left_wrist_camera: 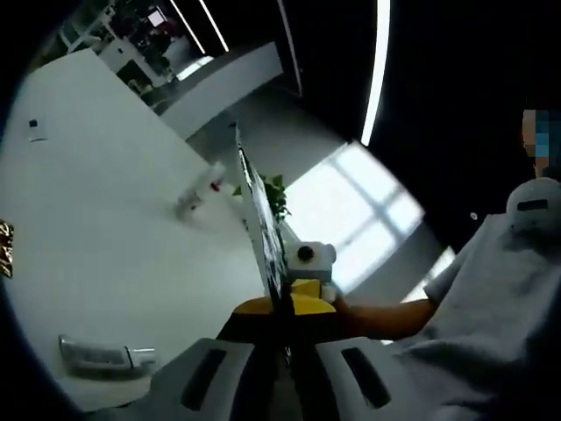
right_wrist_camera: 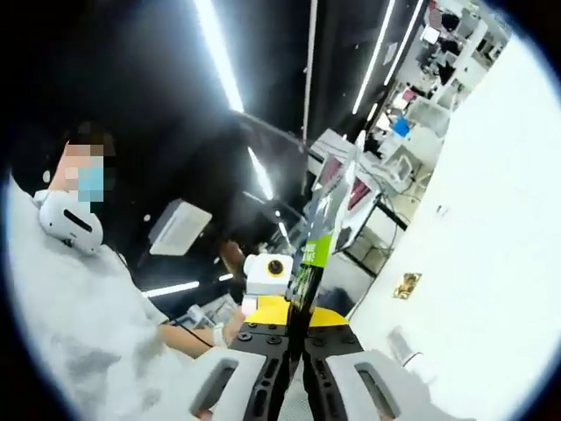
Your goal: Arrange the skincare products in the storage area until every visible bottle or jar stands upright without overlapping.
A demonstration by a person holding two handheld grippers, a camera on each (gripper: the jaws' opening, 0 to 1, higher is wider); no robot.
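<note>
A thin flat printed card rises edge-on from between my left gripper's jaws, which are shut on it. In the right gripper view the same kind of card, green and printed, stands edge-on with my right gripper shut on it. Each view shows the other gripper's yellow-and-white body just behind the card. A white tube lies on its side on the white surface. Farther off lies a small pale bottle with a red mark. Another tube end shows by the right jaw.
A person in a grey shirt stands close behind the grippers. A green plant is past the card. A small gold object rests on the white surface. Desks and shelves lie beyond.
</note>
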